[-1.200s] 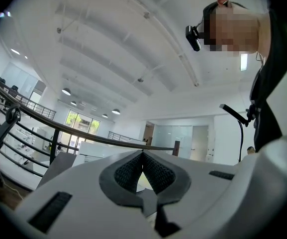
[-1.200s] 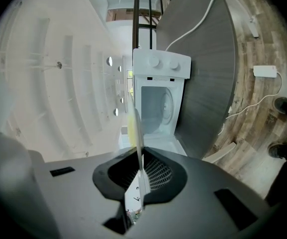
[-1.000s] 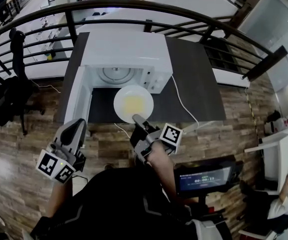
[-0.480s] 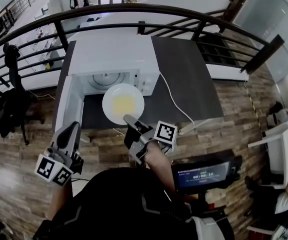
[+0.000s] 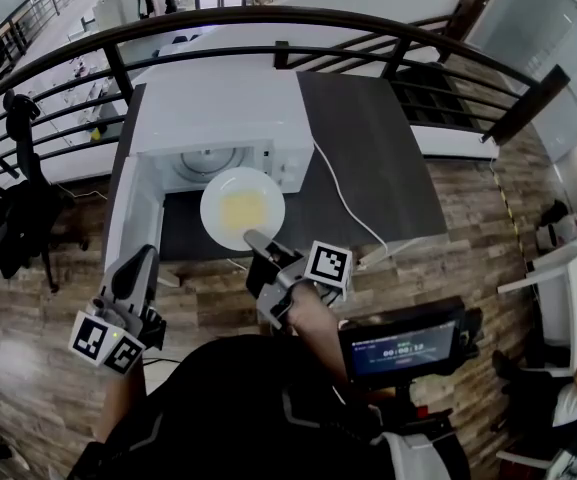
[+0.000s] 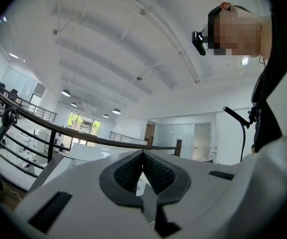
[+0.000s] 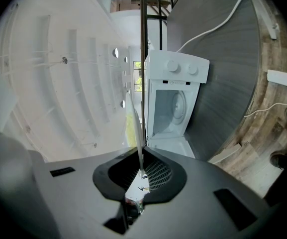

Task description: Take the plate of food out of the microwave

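Note:
A white plate [image 5: 240, 208] with yellow food hangs level just in front of the open white microwave [image 5: 218, 118], above the dark table. My right gripper [image 5: 255, 238] is shut on the plate's near rim. In the right gripper view the plate [image 7: 133, 123] shows edge-on as a thin sheet pinched between the pads of the right gripper [image 7: 141, 171], and the microwave [image 7: 175, 103] stands behind with its cavity empty. My left gripper [image 5: 143, 260] hangs low at the left, off the table. In its own view the left gripper [image 6: 143, 154] is shut on nothing and points up at the ceiling.
The microwave door [image 5: 136, 218] stands swung open to the left. A white cable [image 5: 343, 203] runs across the dark table [image 5: 378, 148]. A black railing [image 5: 268, 18] curves behind. A screen on a stand [image 5: 403, 343] is at my right, and a dark chair [image 5: 18, 208] at far left.
The view has shifted a little to the right. The plate stays gripped in front of the microwave's opening. The left gripper has barely moved.

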Available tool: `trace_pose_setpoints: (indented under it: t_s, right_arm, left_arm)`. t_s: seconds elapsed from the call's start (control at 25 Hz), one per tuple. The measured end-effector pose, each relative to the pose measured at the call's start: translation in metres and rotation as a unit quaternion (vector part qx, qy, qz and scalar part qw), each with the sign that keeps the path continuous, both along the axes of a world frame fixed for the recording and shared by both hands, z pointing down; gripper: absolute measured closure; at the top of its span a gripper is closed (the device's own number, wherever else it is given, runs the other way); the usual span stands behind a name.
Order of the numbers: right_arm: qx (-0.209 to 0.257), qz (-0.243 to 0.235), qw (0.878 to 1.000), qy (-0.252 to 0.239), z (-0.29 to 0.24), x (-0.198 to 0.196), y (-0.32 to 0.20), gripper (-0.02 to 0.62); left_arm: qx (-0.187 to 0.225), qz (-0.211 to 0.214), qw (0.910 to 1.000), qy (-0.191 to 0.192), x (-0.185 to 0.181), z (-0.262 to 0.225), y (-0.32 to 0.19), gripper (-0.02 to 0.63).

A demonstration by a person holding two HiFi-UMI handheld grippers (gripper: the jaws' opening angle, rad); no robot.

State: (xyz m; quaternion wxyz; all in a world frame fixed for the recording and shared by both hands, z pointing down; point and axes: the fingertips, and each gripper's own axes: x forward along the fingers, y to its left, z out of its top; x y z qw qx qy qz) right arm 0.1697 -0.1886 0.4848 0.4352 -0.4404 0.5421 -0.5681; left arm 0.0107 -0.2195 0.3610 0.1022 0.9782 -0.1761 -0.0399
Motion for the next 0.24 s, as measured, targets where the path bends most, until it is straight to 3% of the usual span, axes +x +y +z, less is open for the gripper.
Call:
trace_pose_setpoints:
  t_s: [0.24]
  right_arm:
    - [0.0, -0.002, 1.0, -0.004, 0.0008, -0.0033, -0.0004, 0.577]
  left_arm:
    - [0.0, -0.002, 1.0, 0.001, -0.0013, -0.0005, -0.002, 0.604]
